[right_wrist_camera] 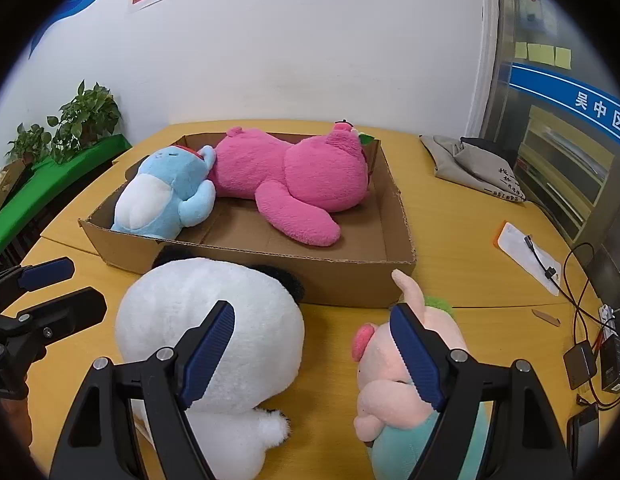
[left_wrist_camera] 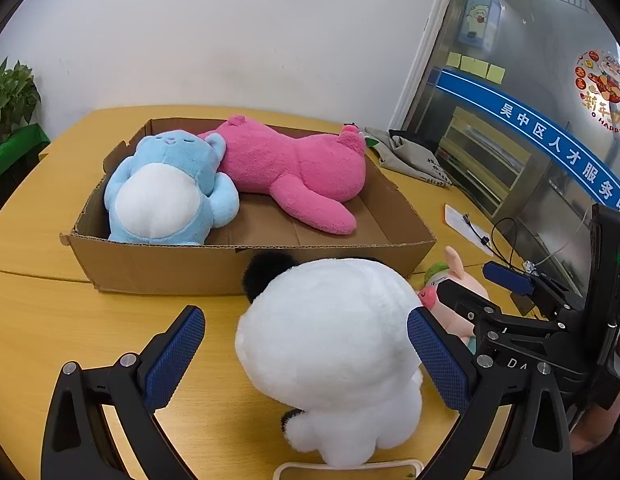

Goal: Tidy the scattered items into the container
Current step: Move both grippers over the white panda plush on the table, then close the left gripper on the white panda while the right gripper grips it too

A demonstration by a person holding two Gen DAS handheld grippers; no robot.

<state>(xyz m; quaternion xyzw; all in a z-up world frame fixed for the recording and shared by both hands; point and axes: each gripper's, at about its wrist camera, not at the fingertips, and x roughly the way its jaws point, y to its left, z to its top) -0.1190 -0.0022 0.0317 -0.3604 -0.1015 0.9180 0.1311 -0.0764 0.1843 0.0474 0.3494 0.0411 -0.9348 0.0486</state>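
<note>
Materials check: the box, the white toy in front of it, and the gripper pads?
Box: corrugated cardboard, matte brown; the fluting shows along its cut rim.
White toy: plush, fuzzy pile fabric, probably synthetic; black furry ears.
Gripper pads: blue, with a fine grid texture; they look like rubber or moulded plastic, unclear which. They sit on black fingers that look like hard plastic.

The box (left_wrist_camera: 246, 268) at frame centre is matt corrugated cardboard with rough torn edges, on a smooth wood-grain table (left_wrist_camera: 38, 320). The white toy (left_wrist_camera: 329, 344) in the foreground is fluffy plush; the hand-held gripper pads (left_wrist_camera: 174, 360) are textured blue rubber.
</note>
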